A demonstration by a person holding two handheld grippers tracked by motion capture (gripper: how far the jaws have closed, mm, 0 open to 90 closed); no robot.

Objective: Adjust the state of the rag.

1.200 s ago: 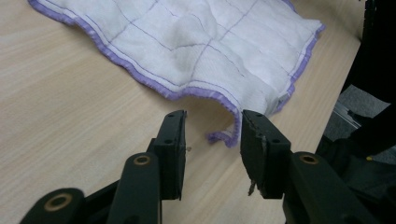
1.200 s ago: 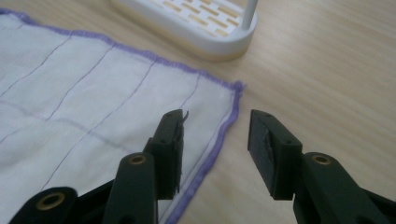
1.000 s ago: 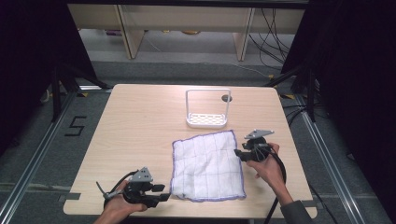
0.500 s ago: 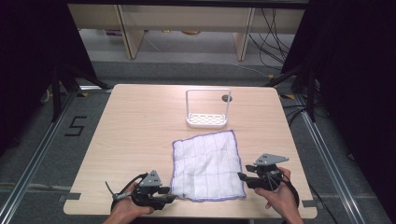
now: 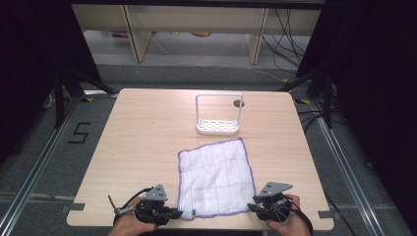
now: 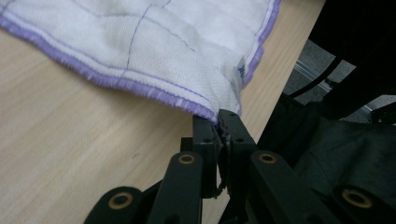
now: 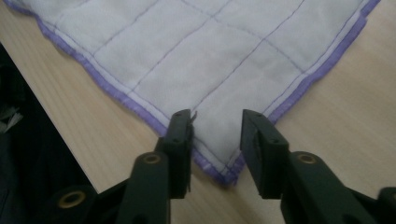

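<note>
I am at the corner-grabbing step on the white cloth, which lies flat on the near half of the bench, its purple-edged near side almost at the bench's front edge. Each of my hands works one near corner.

My left claw has its jaws pressed together on the near left corner; in the left gripper view the purple hem runs straight into the pinch, with the small label just beyond it. I judge that grip as made, though it catches only a little of the fabric.

My right claw is not there yet. Its jaws stand apart, one on each side of the near right corner, and the corner's tip lies between them, flat on the wood. The next move, as I read it, calls for lowering that claw enough for a jaw to get under the hem, then bringing the jaws together on the corner without pushing it into a wrinkle. After that, both corners could be lifted together, probably for a fold away from me.

In the high view both hands sit low at the bench's front edge, forearms coming in from below, the left claw aimed rightward at its corner and the right claw aimed leftward at the other. The white rack stands well beyond the cloth, clear of all this.
</note>
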